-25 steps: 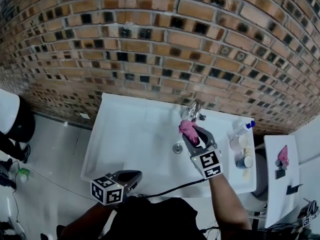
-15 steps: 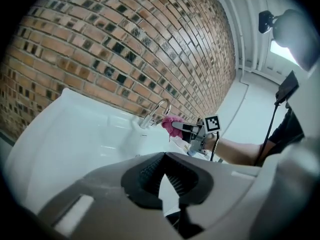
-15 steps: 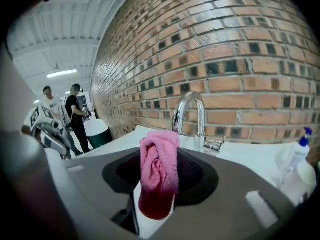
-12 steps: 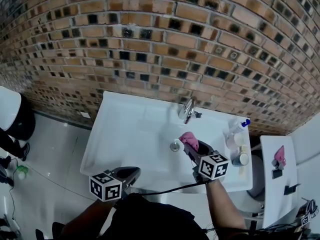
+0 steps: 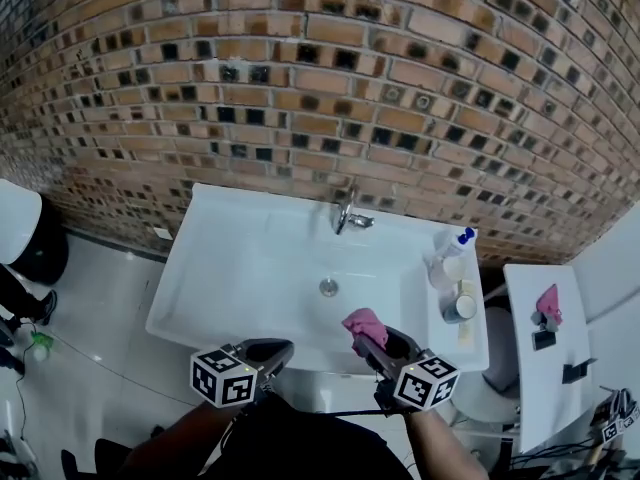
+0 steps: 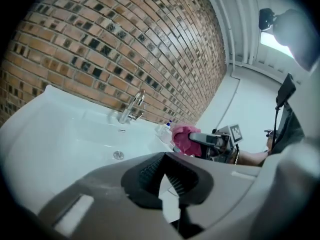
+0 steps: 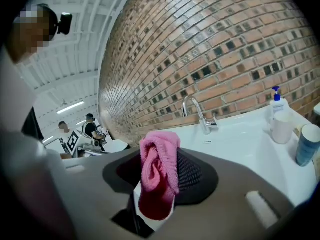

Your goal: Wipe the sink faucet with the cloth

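Observation:
The chrome faucet point(image 5: 345, 213) stands at the back of the white sink point(image 5: 240, 268), against the brick wall, with nothing touching it. My right gripper point(image 5: 372, 340) is over the sink's front rim, shut on a bunched pink cloth point(image 5: 361, 325), well short of the faucet. In the right gripper view the cloth point(image 7: 159, 169) stands up between the jaws of the right gripper point(image 7: 160, 160), and the faucet point(image 7: 197, 111) is far ahead. My left gripper point(image 5: 268, 351) hovers at the front edge, shut on nothing. The left gripper view shows its own jaws point(image 6: 165, 156), the faucet point(image 6: 132, 106) and the cloth point(image 6: 182, 138).
A spray bottle point(image 5: 450, 248) and two cups point(image 5: 458, 306) stand on the sink's right ledge. The drain point(image 5: 328, 287) is in the basin's middle. A white side table point(image 5: 540, 368) with a pink item point(image 5: 547, 303) is to the right. Brick wall point(image 5: 300, 88) behind.
My right gripper has drawn the pink cloth back from the faucet, across the basin, to the sink's front edge. The left gripper has hardly moved.

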